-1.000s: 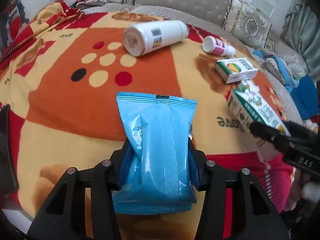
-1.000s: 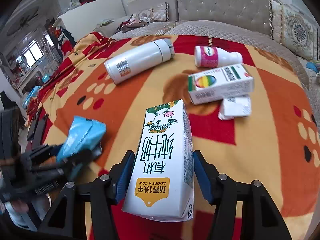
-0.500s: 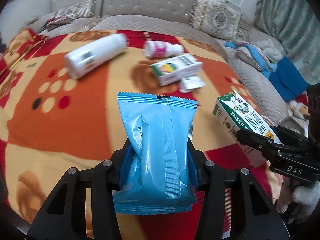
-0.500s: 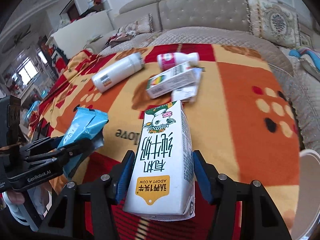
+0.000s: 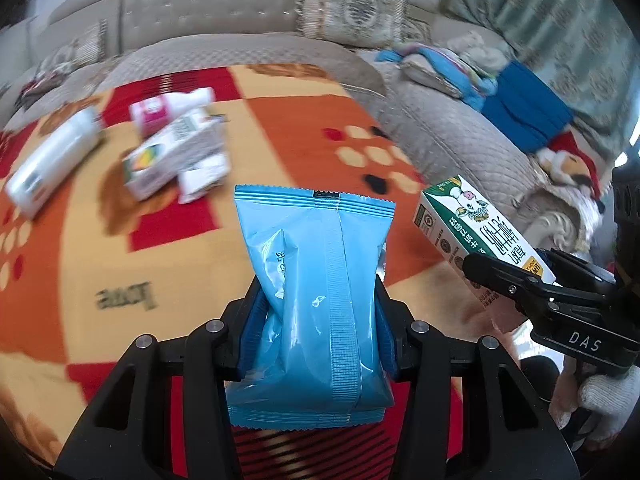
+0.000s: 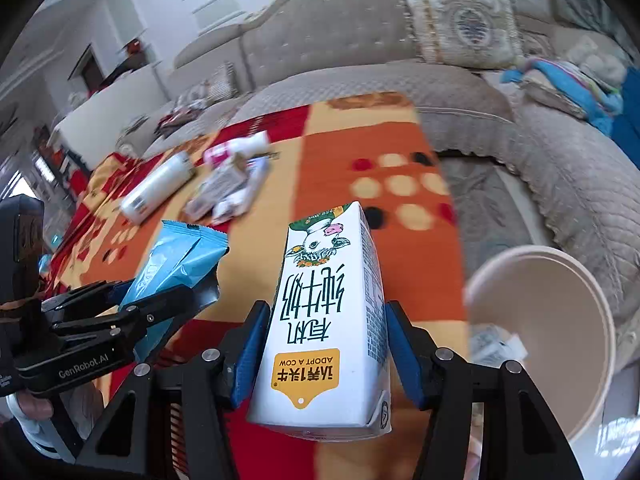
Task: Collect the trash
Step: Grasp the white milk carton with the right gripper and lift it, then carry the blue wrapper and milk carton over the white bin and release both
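My left gripper (image 5: 318, 332) is shut on a blue snack packet (image 5: 316, 300) and holds it above the blanket. The packet also shows in the right wrist view (image 6: 176, 264), with the left gripper (image 6: 160, 308) around it. My right gripper (image 6: 326, 344) is shut on a white milk carton (image 6: 328, 332) with a cow picture, held in the air. The carton shows at the right of the left wrist view (image 5: 472, 232), in the right gripper (image 5: 516, 284). A beige bin (image 6: 560, 320) stands to the right of the carton, with white paper scraps inside.
On the orange and red blanket (image 5: 280, 120) lie a white flask (image 5: 52, 164), a pink-labelled bottle (image 5: 168, 106), a small box (image 5: 172, 156) and a white scrap (image 5: 204, 174). A grey sofa (image 6: 560, 184) with cushions and blue clothes runs behind and to the right.
Both grippers have swung to the right with their loads. The items on the blanket have slid left in view, and the beige bin has come further into the right wrist view.
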A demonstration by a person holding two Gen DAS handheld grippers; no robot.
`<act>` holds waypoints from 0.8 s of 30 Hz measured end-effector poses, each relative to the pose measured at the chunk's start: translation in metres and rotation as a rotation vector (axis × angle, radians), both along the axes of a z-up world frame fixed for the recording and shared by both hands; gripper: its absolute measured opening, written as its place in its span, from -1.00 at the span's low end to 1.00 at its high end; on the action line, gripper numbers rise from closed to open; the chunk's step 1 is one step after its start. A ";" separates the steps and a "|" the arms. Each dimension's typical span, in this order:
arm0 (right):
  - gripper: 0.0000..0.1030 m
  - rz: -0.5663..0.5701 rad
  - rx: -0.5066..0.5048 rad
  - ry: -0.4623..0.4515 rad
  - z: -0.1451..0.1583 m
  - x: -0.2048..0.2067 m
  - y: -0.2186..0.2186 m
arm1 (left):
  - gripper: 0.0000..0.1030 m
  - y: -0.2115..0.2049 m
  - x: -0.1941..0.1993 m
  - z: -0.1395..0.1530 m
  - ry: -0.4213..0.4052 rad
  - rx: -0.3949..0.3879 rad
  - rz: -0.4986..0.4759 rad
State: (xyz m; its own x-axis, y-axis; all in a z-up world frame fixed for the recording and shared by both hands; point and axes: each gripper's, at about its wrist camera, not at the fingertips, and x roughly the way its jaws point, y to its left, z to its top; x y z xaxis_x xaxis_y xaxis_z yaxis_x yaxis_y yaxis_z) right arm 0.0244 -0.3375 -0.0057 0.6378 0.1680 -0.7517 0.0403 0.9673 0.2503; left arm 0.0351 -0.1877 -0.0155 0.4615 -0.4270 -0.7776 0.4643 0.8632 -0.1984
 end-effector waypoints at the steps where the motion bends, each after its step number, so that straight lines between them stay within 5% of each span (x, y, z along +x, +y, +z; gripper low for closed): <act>1: 0.09 -0.011 0.003 0.000 0.000 -0.002 -0.006 | -0.10 -0.009 -0.001 0.000 0.003 0.002 -0.013; 12: 0.09 -0.178 0.023 0.014 -0.012 -0.033 -0.093 | -0.10 -0.104 -0.007 -0.008 0.044 0.003 -0.152; 24: 0.09 -0.318 0.083 0.103 -0.059 -0.049 -0.166 | -0.10 -0.181 -0.011 -0.023 0.084 0.021 -0.252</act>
